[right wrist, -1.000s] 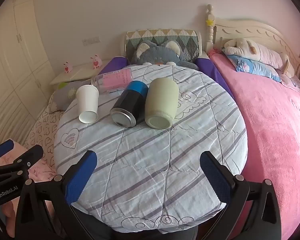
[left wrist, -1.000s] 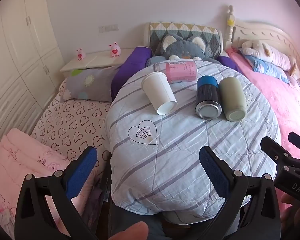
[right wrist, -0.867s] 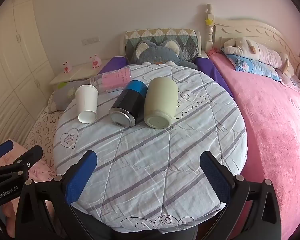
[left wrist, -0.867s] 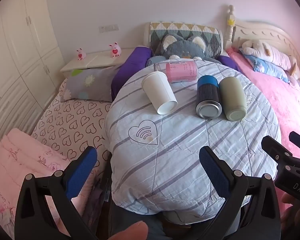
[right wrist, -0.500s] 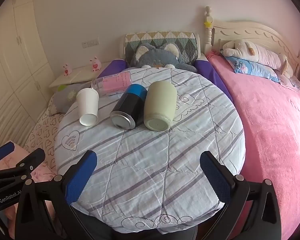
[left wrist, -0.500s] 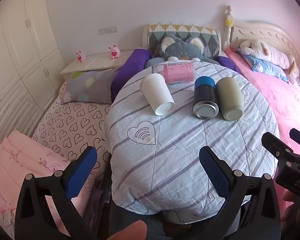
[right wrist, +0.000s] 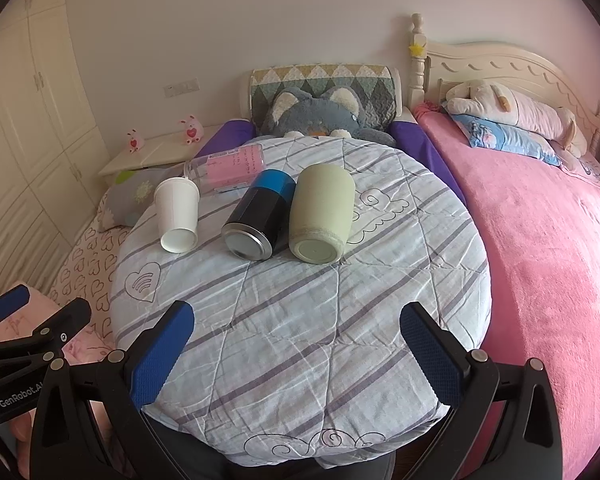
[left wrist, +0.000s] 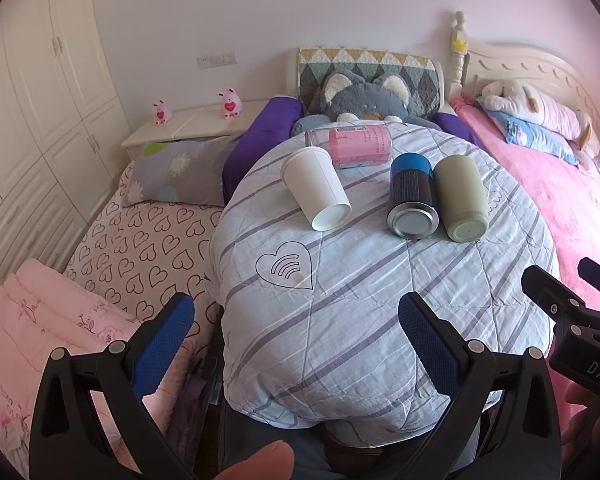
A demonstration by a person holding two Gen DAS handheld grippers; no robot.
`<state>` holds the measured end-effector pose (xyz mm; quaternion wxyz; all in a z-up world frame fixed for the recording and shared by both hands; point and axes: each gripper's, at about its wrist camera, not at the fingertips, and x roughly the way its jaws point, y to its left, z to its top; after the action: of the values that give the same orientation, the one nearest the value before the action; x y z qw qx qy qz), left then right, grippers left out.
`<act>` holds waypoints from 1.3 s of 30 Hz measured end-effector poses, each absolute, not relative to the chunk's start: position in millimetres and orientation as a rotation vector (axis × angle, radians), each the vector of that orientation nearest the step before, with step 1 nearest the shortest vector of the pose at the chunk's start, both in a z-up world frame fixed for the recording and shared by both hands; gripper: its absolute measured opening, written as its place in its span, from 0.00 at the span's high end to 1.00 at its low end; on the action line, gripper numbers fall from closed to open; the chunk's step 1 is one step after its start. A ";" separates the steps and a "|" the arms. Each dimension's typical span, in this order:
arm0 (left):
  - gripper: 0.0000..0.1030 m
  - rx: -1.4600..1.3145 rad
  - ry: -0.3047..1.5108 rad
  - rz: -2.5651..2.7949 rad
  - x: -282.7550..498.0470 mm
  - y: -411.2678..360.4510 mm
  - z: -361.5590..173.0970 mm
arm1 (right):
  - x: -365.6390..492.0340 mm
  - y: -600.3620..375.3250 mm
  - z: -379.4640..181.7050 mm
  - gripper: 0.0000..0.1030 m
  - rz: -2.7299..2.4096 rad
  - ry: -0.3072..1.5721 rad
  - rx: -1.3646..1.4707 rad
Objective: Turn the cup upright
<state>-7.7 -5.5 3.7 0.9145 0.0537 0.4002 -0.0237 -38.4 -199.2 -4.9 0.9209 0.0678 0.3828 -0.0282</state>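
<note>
Round quilted table (right wrist: 340,320), contents left to right:
- white paper cup (right wrist: 178,216), on its side, base toward the cameras
- pink jar (right wrist: 230,168), just behind the cup
- black-and-blue can (right wrist: 260,220)
- green cup (right wrist: 320,220), touching the can

Left gripper (left wrist: 296,332) and right gripper (right wrist: 296,344): both spread wide, empty, at the table's near edge.

Risk: the soft quilt and round sides could let a nudged cup roll into its neighbour.

The writing on the pink cup (left wrist: 360,147) is too small to read. The grey cat toy (right wrist: 316,114) is partly hidden behind the round table (right wrist: 380,304). The pink blanket (left wrist: 32,320) runs off the picture's edge.
</note>
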 end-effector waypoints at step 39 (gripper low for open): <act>0.00 0.115 0.919 -0.071 105.1 -26.0 -34.2 | 103.5 -241.4 -45.1 0.00 -0.081 0.948 0.145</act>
<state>105.1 -26.0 -34.2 0.8942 0.0554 0.4429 -0.0341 103.5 -241.4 -45.1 0.8864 0.0698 0.4559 -0.0391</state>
